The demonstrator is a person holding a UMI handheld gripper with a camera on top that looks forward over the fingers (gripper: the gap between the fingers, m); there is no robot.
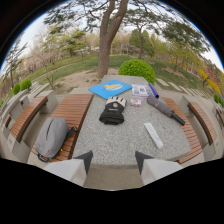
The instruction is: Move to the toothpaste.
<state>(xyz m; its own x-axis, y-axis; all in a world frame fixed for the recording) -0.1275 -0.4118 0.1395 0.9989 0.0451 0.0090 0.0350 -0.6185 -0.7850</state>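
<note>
1. Gripper [111,161]: two pale fingers with dark inner tips, spread apart with nothing between them, poised above the near edge of the bench [115,140].
2. Bench: grey speckled stone slab, rectangular, running away from the fingers toward a tree trunk [106,45]. The near half of the slab is bare, leaving open room from the near edge up to the glove.
3. Toothpaste [153,135]: white elongated tube or box lying flat, angled, on the right side of the bench, close to the right edge, ahead and to the right of the fingers. Bare stone surrounds it on all sides; apart from every other item.
4. Black glove [113,111]: at the middle of the bench, well left of the toothpaste.
5. Folded umbrella [164,108]: dark grey, lying diagonally near the right edge, beyond the toothpaste.
6. Blue folder [110,88]: flat at the far left corner.
7. Small packet [140,90] and a smaller pinkish item [135,102]: toward the far edge, between the folder and the umbrella; contents not legible.
8. Wooden slat seats: one along the left edge [72,110], one along the right [186,131].
9. Grey backpack [51,137]: resting on the left seat, off the bench.
</note>
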